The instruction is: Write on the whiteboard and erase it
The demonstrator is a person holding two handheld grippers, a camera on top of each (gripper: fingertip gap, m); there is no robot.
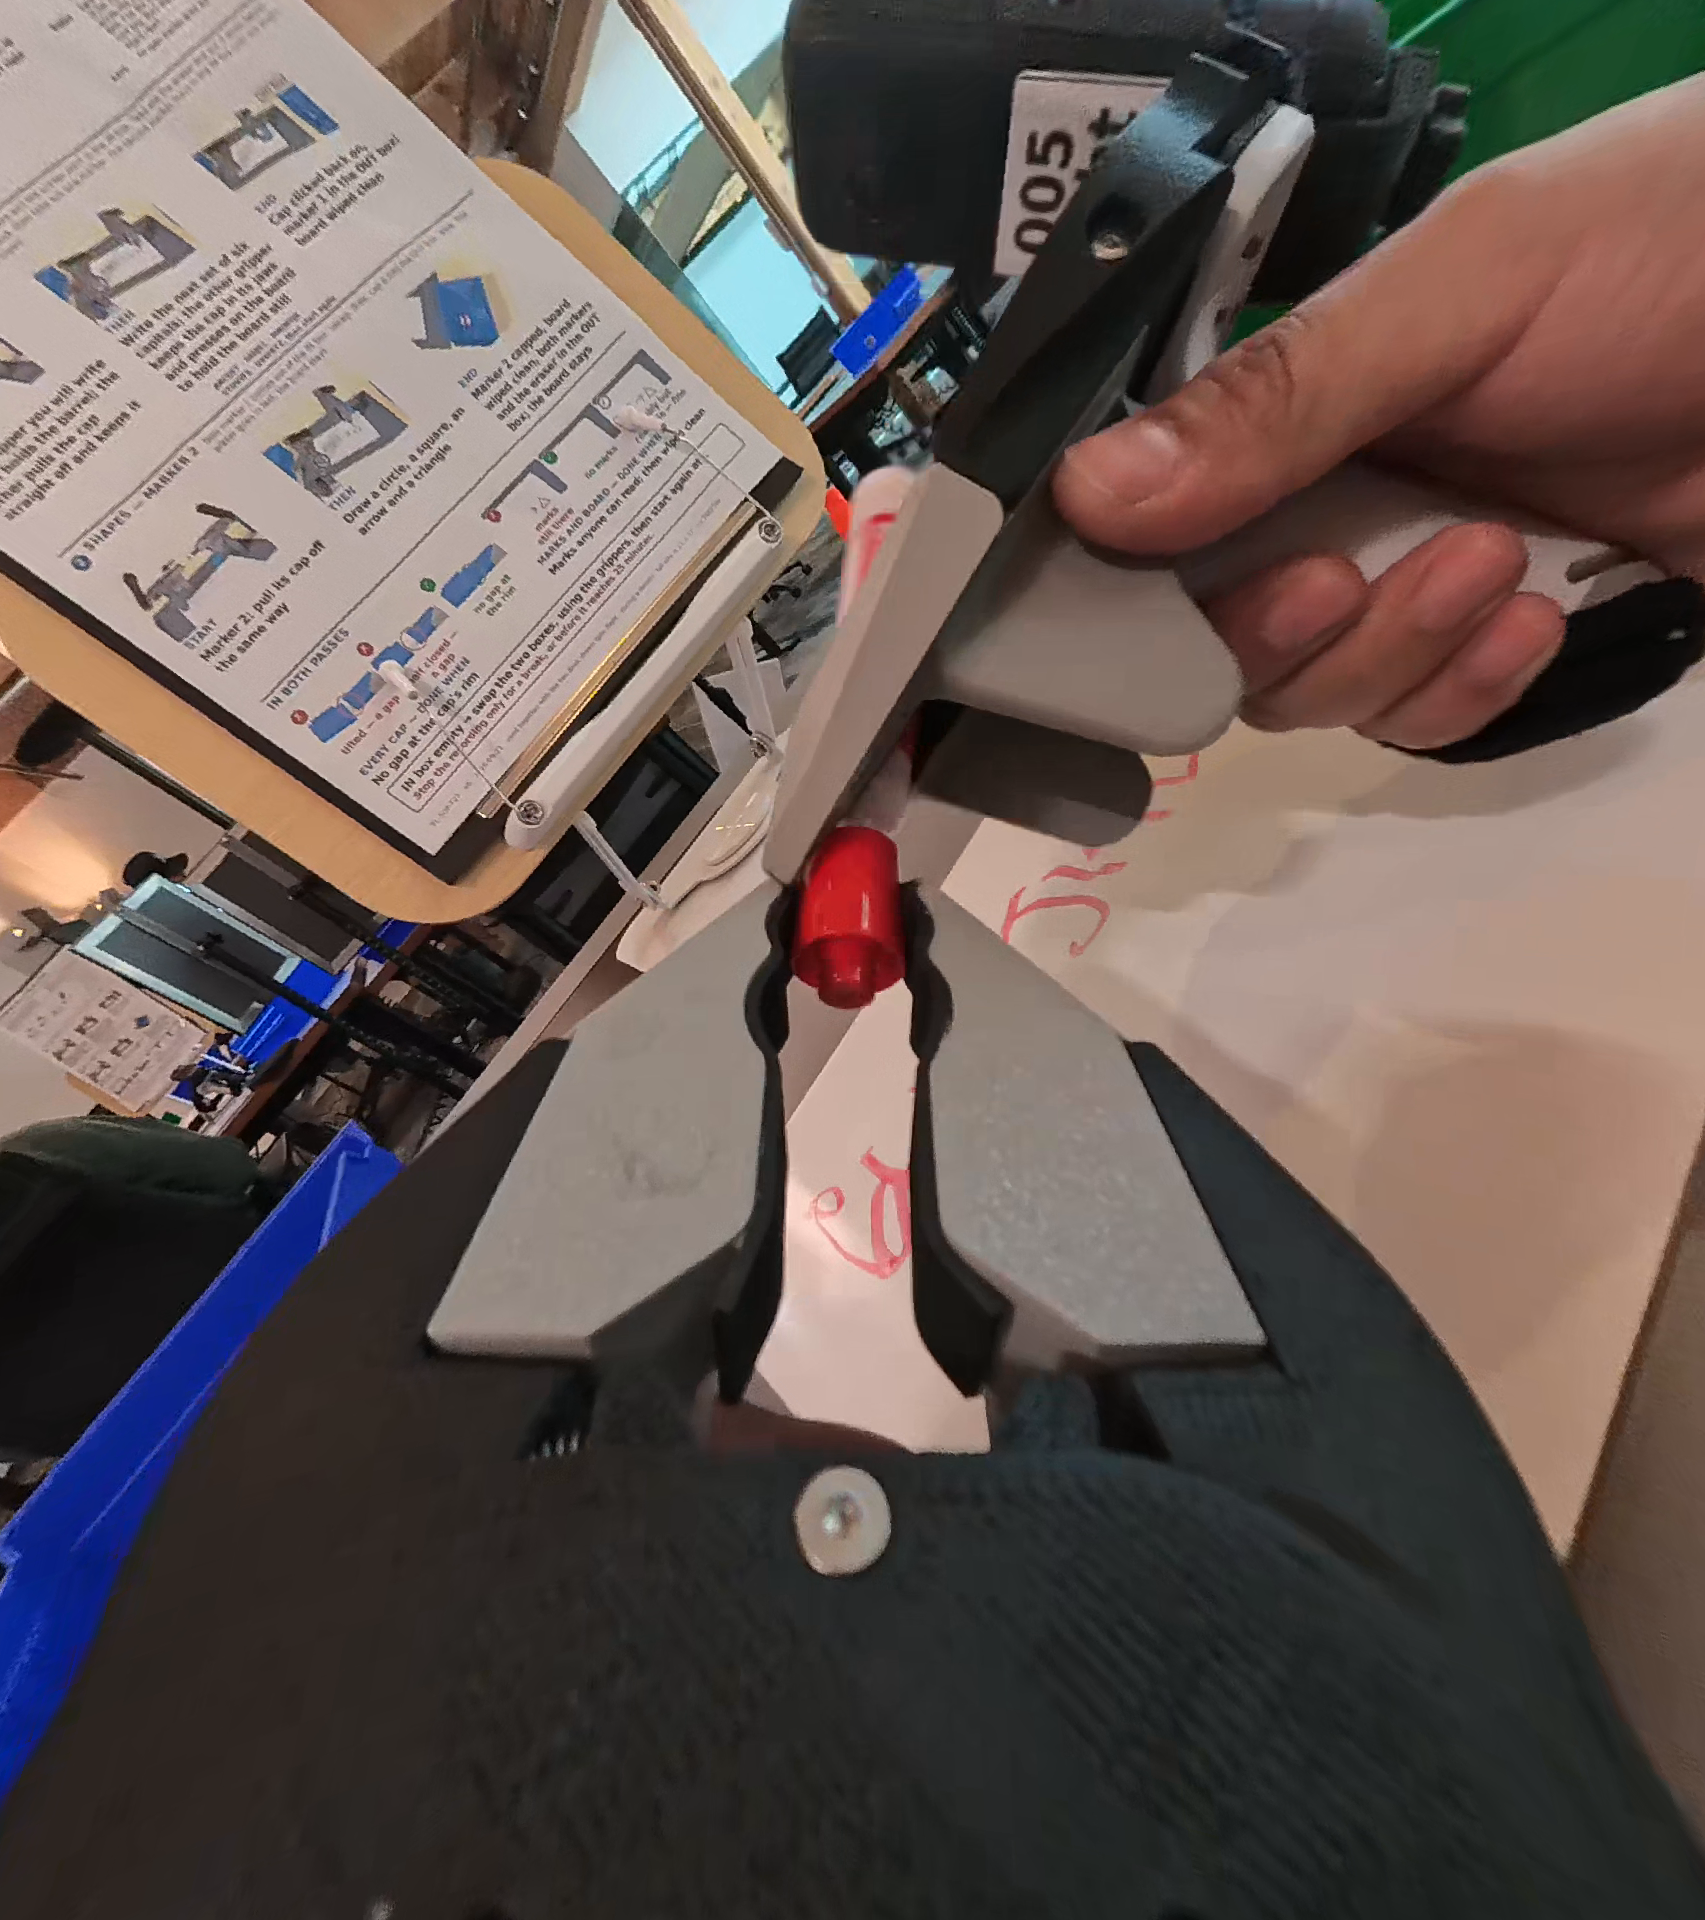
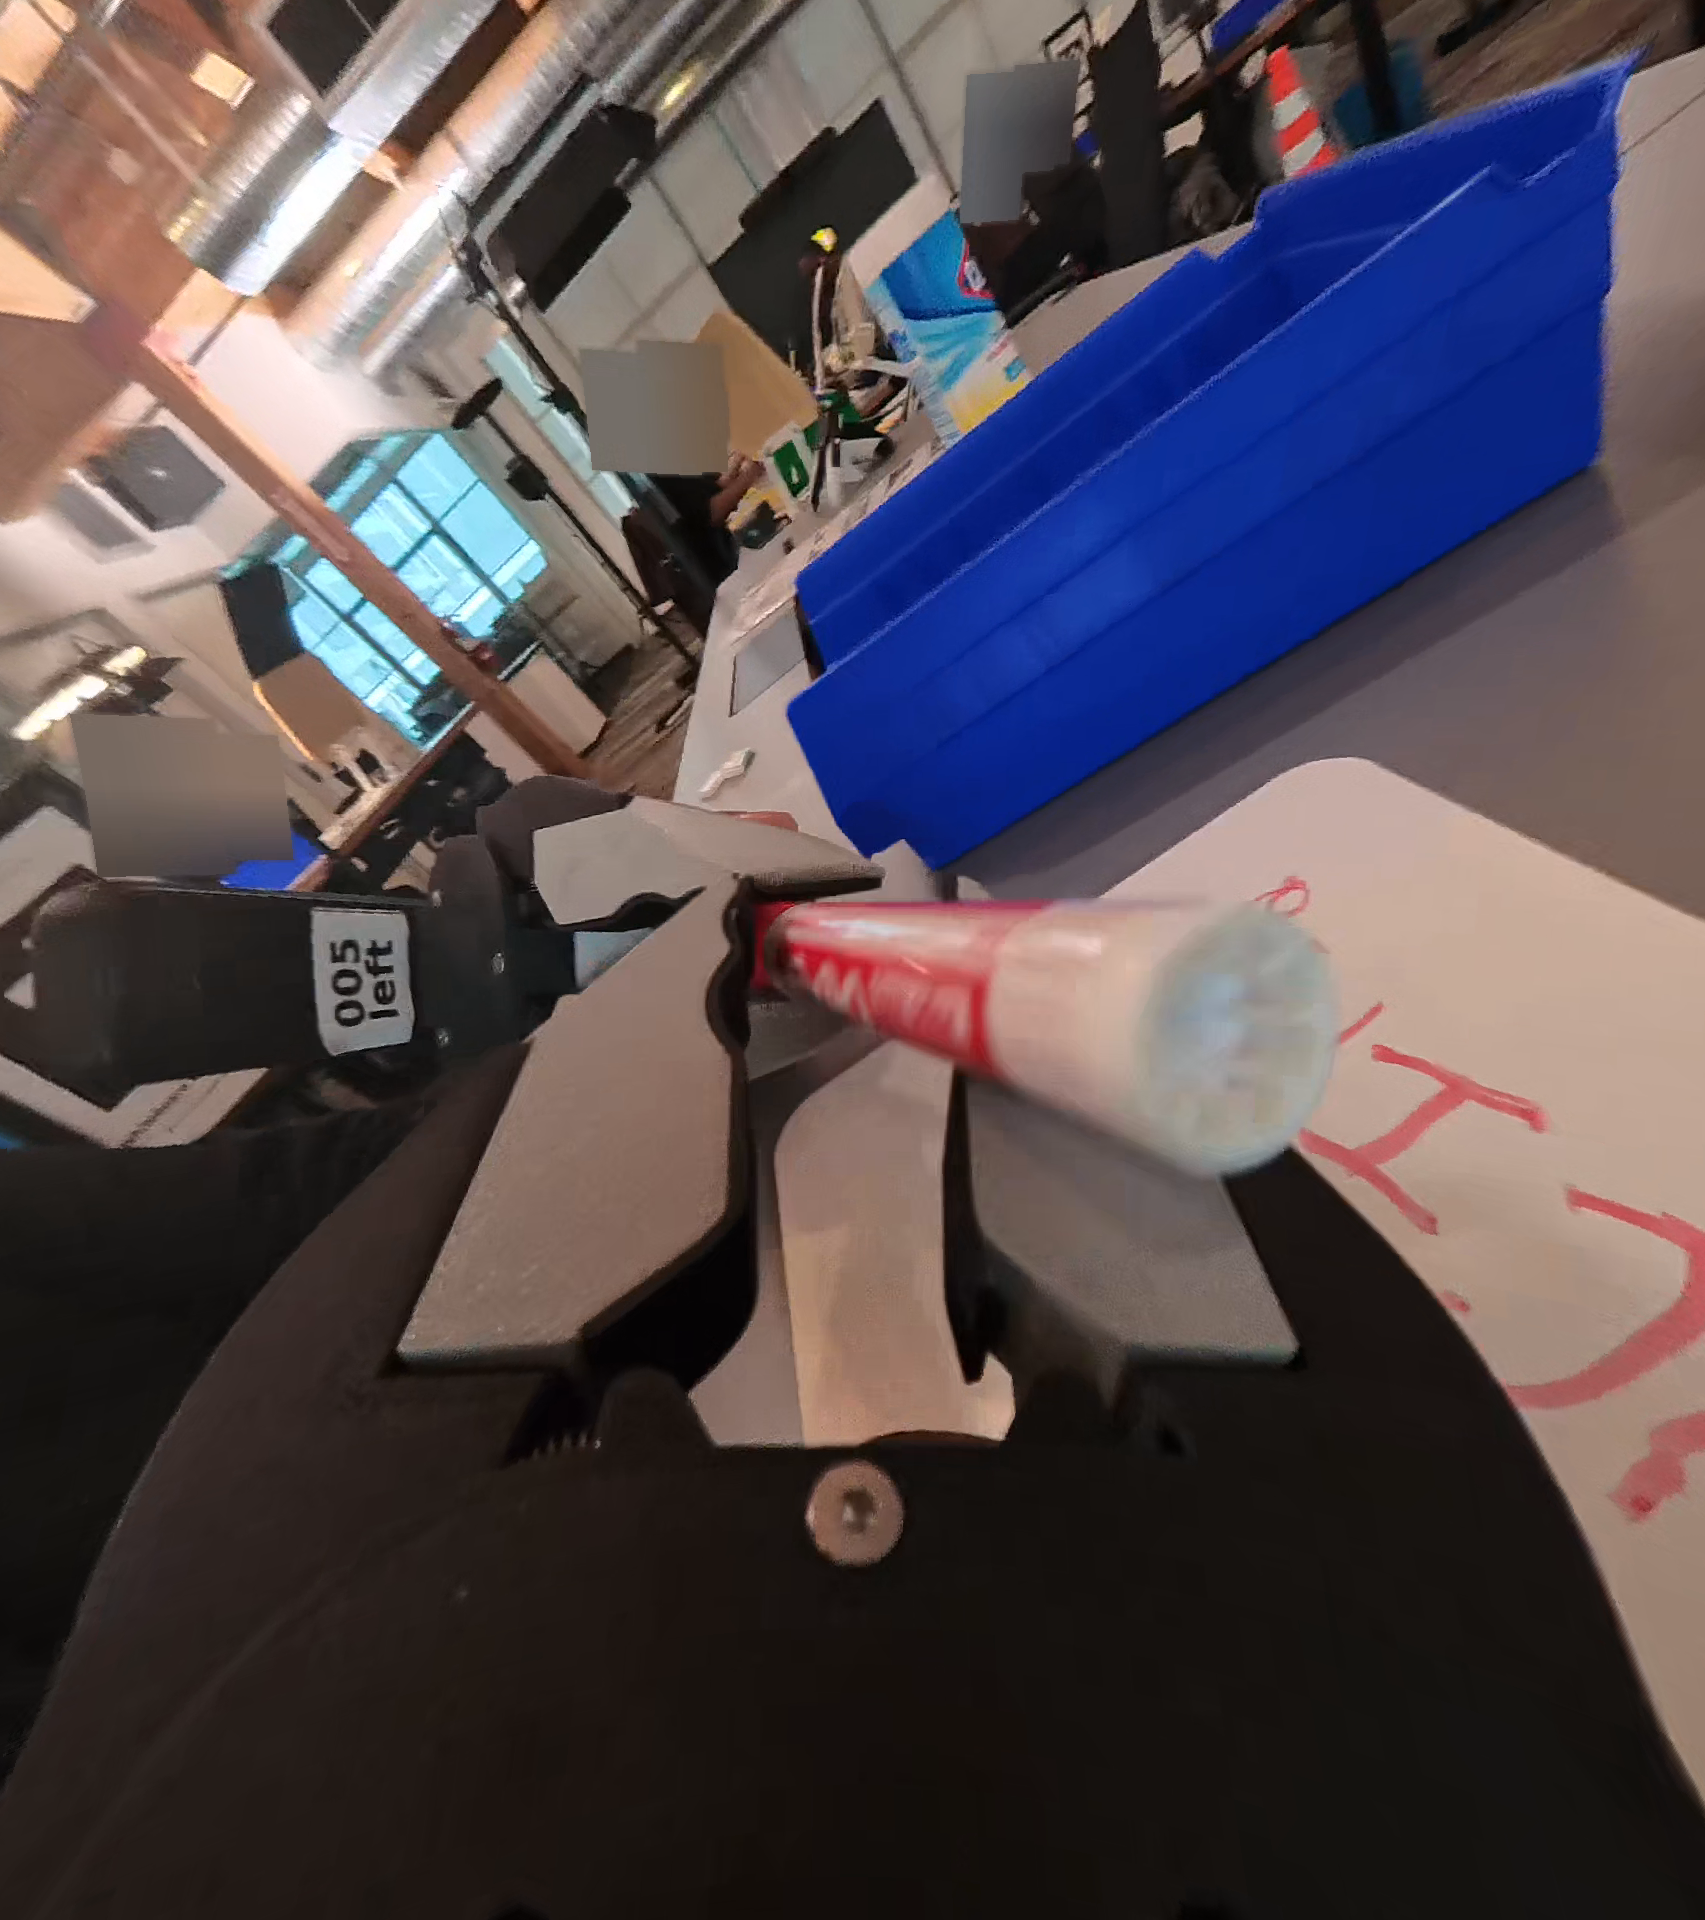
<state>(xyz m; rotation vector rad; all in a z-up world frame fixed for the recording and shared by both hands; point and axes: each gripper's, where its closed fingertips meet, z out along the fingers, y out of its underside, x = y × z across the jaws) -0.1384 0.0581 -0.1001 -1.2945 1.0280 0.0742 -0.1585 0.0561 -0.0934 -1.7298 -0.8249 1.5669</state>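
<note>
My left gripper [image 1: 846, 966] is shut on the red cap [image 1: 843, 920] of a marker. My right gripper [image 2: 827, 971] is shut on the marker's white and red barrel [image 2: 1035, 997], whose blunt end points at the right wrist camera. In the left wrist view the right gripper [image 1: 915, 748] is in a hand at upper right, with the barrel [image 1: 874, 520] meeting the cap end to end. I cannot tell whether the cap is fully seated. The left gripper also shows in the right wrist view [image 2: 723, 862]. Both are above the whiteboard [image 1: 1347, 1039] [image 2: 1450, 935], which bears red writing.
An instruction sheet on a wooden stand [image 1: 308, 416] rises behind the board at the left. A blue bin [image 2: 1243, 520] sits on the grey table beside the board and shows in the left wrist view [image 1: 152, 1403]. A green bin [image 1: 1575, 42] is at the far right. My left and right fingertips are right by each other.
</note>
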